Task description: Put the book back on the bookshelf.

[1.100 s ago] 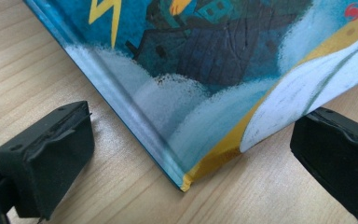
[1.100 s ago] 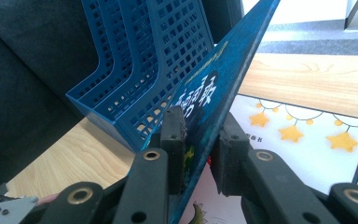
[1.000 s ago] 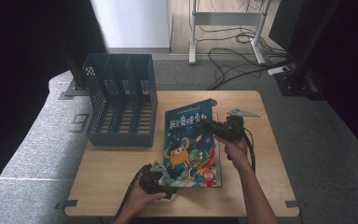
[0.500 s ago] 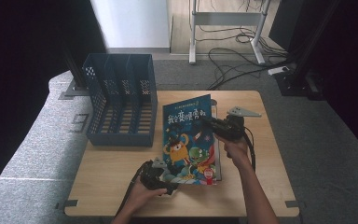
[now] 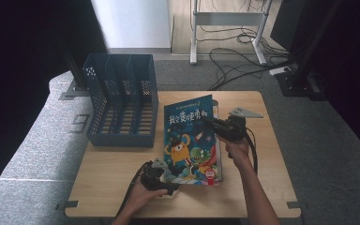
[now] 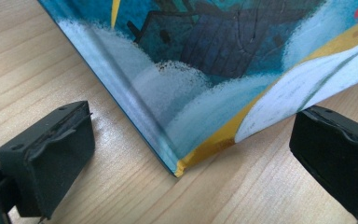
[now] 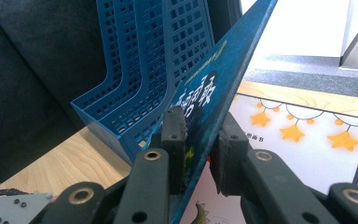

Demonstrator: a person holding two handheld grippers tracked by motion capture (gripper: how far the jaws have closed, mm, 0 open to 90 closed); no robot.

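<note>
The book [image 6: 205, 70] runs past the left gripper view's top edge.

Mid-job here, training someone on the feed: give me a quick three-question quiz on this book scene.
1. True or false: the right gripper is clamped on the front cover of the colourful cartoon picture book.
2. The left gripper is: A) shut on the book's corner, B) open with the corner between its jaws, C) inside the blue plastic perforated file rack.
3. On what does the book's spine edge rest?

Key: 1 true; 2 B; 3 the light wooden table.
</note>
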